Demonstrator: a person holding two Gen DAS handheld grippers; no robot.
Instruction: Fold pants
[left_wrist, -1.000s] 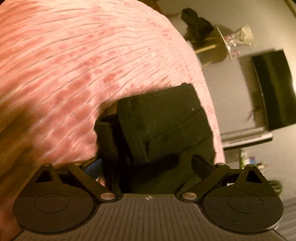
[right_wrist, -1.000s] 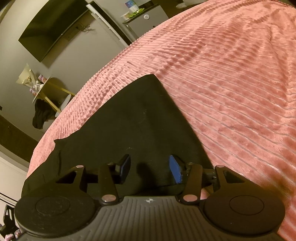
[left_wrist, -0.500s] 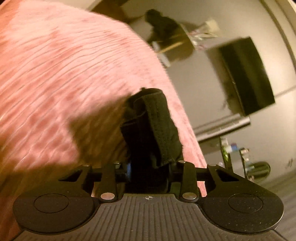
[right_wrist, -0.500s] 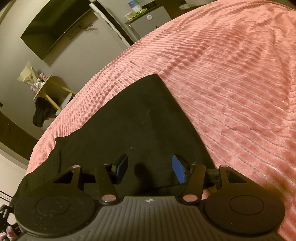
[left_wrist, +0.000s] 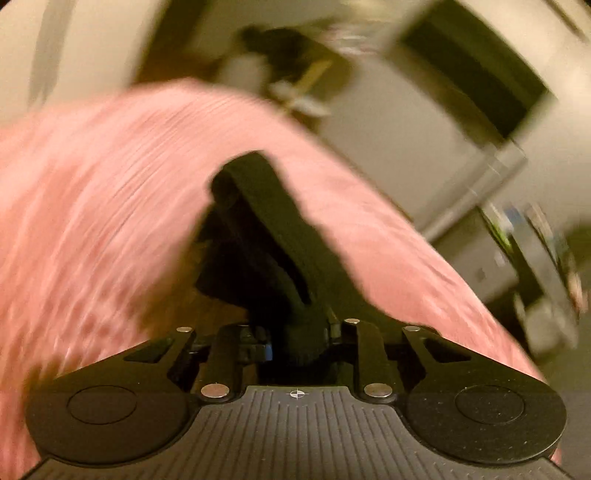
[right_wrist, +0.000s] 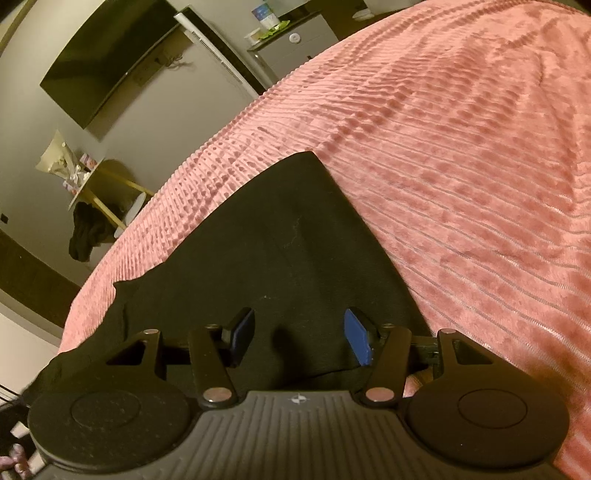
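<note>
Pants (left_wrist: 273, 236), black, are now pinched between the jaws of our left gripper (left_wrist: 297, 334). A second ago those jaws stood wide over the cloth lying on the bed; they have since narrowed onto a bunched edge and are still closing, with the fabric packed between them. The left view has blurred and tipped, and the held strip now rises off the pink ribbed bedspread (left_wrist: 92, 192), so we judge the fold has begun: one end is being carried up and over.

From those jaws the gripped strip runs straight away from us, its long axis in line with the fingers, ending in a squared tip at the far end.

Our right gripper (right_wrist: 299, 338) has kept its place. Its jaws stand apart just above the flat part of the pants (right_wrist: 295, 236), nothing pressed between the blue pads (right_wrist: 356, 341). That part tapers away from the jaws to a corner on the bedspread (right_wrist: 461, 166).
</note>
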